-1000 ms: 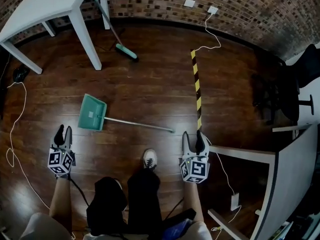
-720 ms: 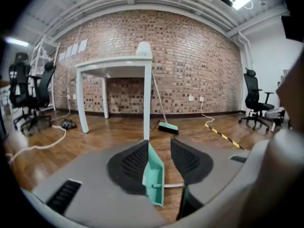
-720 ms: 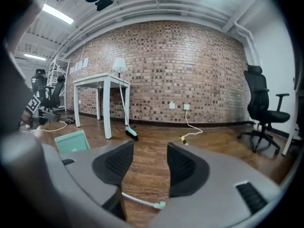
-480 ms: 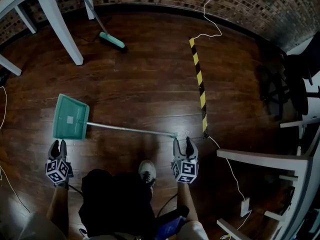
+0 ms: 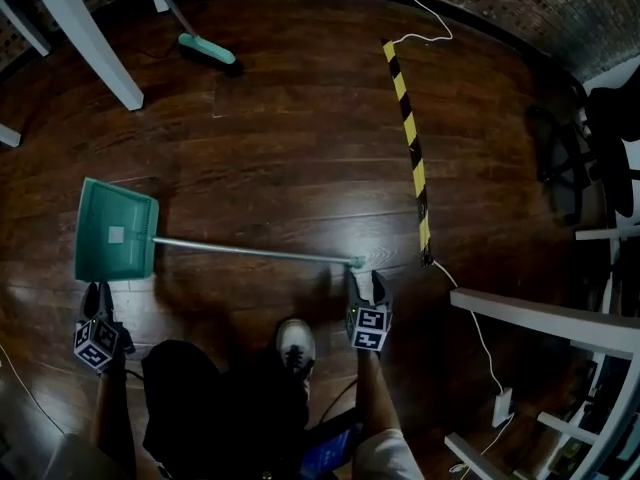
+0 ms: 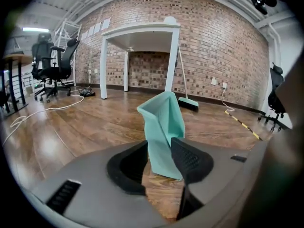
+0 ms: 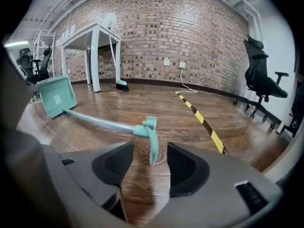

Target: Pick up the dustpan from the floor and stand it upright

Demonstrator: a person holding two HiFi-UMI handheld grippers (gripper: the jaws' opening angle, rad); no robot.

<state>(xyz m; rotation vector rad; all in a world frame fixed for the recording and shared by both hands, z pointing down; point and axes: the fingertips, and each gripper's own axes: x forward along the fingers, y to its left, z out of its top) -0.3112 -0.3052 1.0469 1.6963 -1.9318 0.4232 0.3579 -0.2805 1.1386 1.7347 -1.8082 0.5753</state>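
Left hand-held gripper (image 5: 98, 292) jaws apart beside teal dustpan (image 5: 115, 233), right hand-held gripper (image 5: 366, 280) jaws apart around handle tip (image 7: 151, 141), untouched

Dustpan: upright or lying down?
Lying down. In the head view the dustpan rests on the floor, its handle stretched flat along the boards.

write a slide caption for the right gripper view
Open fingers of the right gripper flank the handle tip of the teal dustpan lying on the wood floor.
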